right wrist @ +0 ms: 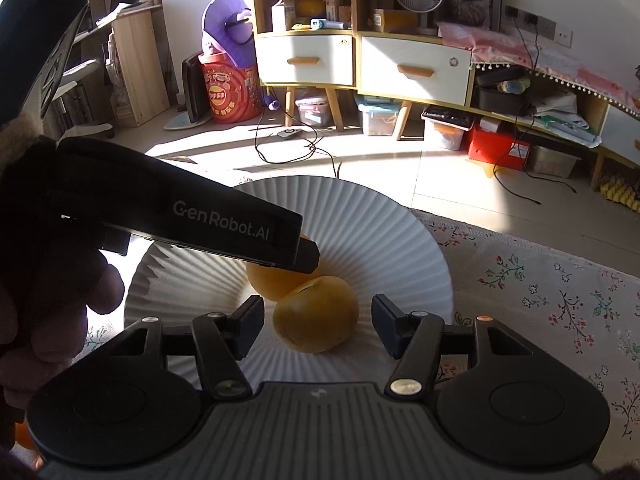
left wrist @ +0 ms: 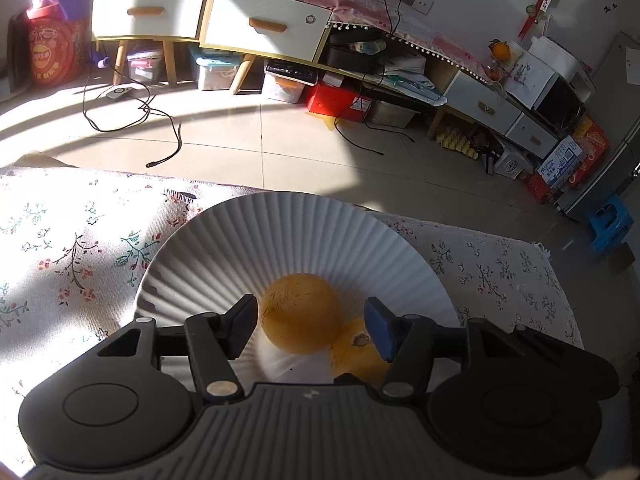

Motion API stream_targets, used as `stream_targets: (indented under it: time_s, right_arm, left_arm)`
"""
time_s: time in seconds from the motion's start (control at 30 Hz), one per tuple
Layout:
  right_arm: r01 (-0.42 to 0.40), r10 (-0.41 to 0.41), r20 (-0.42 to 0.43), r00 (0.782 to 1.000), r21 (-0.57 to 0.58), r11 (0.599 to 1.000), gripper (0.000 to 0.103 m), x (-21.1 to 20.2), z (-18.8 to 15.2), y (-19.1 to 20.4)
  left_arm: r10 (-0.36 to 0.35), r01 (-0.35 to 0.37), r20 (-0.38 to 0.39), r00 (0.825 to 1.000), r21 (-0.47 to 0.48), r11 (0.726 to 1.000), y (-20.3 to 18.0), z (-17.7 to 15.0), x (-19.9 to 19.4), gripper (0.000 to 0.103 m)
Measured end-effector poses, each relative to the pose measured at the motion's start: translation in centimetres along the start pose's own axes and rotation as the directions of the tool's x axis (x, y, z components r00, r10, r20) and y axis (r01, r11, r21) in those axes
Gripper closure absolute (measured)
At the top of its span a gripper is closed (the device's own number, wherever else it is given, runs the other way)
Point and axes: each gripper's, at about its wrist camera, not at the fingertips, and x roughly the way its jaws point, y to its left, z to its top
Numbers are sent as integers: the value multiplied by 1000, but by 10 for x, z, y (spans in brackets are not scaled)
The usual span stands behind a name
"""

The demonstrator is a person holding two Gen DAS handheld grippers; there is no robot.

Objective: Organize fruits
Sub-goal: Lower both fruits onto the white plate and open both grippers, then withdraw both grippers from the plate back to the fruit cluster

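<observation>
Two oranges lie side by side in a white ribbed plate point(left wrist: 280, 236) on the floral tablecloth. In the left wrist view my left gripper point(left wrist: 311, 326) is open above the plate, its fingers on either side of the far orange point(left wrist: 300, 312); the second orange point(left wrist: 356, 354) lies under the right finger. In the right wrist view my right gripper point(right wrist: 318, 326) is open around the near orange point(right wrist: 316, 314), not touching it. The other orange point(right wrist: 272, 280) lies behind it on the plate point(right wrist: 380, 240), partly under the left gripper's body point(right wrist: 180, 208).
The floral tablecloth point(left wrist: 72, 248) spreads around the plate, and its far edge drops to a tiled floor with loose cables point(left wrist: 160, 128). Cabinets and storage boxes point(right wrist: 380, 120) line the far wall. An orange object point(right wrist: 24, 436) shows at the lower left edge of the right wrist view.
</observation>
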Motion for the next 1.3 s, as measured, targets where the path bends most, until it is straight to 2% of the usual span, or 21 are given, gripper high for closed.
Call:
stream_targets:
  time_s: [0.17, 0.3, 0.57, 1.03, 1.3]
  right_arm:
    - [13, -13, -1, 1000, 2, 1000, 31, -11, -1, 1]
    - [15, -15, -6, 1000, 4, 1000, 26, -24, -5, 0]
    - [13, -12, -5, 1000, 21, 1000, 15, -54, -11, -2]
    - [2, -2, -9, 1000, 32, 999, 9, -90, -31, 14]
    - [-52, 51, 20, 999, 66, 996, 6, -101, -47, 24]
  left_arm:
    - [7, -7, 4, 1000, 12, 1000, 0, -3, -10, 43]
    - [9, -9, 4, 1000, 20, 1000, 2, -9, -23, 33]
    - [22, -24, 26, 999, 64, 998, 10, -27, -60, 22]
    - [36, -42, 36, 999, 157, 987, 24, -67, -106, 11]
    - [51, -58, 36, 998, 228, 972, 32, -92, -120, 10]
